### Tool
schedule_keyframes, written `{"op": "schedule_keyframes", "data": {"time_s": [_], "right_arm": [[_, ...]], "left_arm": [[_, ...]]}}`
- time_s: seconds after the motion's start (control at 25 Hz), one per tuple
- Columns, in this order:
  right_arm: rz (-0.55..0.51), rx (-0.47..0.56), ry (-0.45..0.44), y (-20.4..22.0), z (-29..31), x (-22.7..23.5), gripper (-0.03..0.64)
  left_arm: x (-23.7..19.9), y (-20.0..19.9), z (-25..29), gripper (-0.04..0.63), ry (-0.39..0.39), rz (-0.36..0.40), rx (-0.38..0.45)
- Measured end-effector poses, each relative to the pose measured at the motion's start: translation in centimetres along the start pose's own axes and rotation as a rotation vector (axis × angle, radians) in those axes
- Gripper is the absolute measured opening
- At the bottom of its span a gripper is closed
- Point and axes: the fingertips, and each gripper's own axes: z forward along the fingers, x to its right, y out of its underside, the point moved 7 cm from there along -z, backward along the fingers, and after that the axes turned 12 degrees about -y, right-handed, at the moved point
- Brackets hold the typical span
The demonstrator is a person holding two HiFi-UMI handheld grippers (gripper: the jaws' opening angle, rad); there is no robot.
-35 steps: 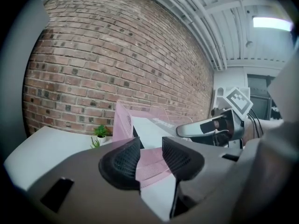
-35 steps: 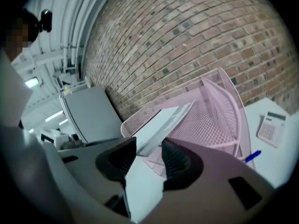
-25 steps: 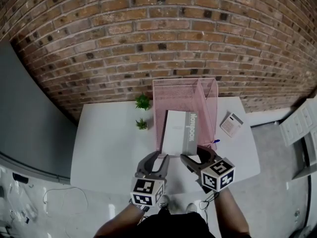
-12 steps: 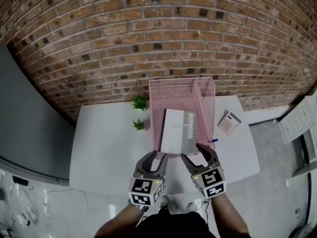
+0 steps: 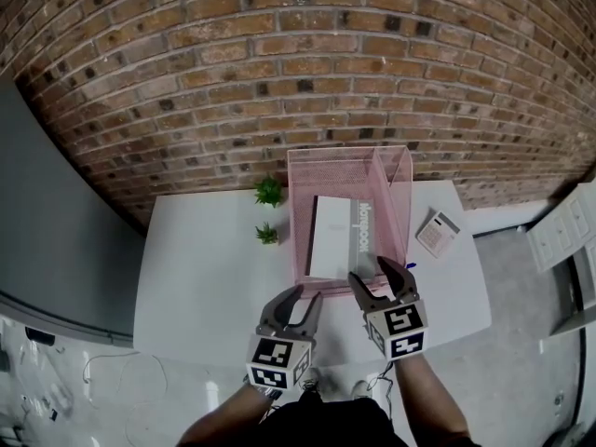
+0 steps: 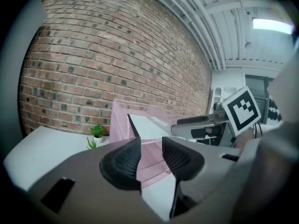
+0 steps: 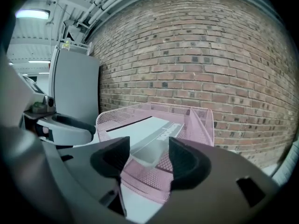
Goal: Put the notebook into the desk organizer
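White notebook point(image 5: 337, 238) inside pink mesh organizer point(image 5: 335, 170)

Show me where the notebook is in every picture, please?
Head view: the notebook lies mid-picture, inside the pink mesh organizer.
Left gripper view: notebook near the centre.
Right gripper view: notebook near the centre.
Shared landmark: the pink mesh organizer around it.
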Motion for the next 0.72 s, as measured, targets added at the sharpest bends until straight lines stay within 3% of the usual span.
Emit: {"op": "schedule_keyframes", "data": {"time_s": [0.52, 0.6, 0.72], "right_arm": [[0.057, 0.102, -0.049, -0.4, -1.8, -0.5, 0.245], [0.065, 0.128, -0.072, -0.4, -3.0, -0.7, 0.219], [0.073, 0.17, -0.105, -0.2, -5.5, -1.1, 0.098]], "left_arm": [[0.6, -0.3, -1.0, 0.133, -0.013, 0.006, 0.013], [1.3, -0.5, -1.7, 0.133, -0.025, 0.008, 0.02], [3.1, -0.6, -3.1, 0.123, -0.046, 0.024, 0.031]]}}
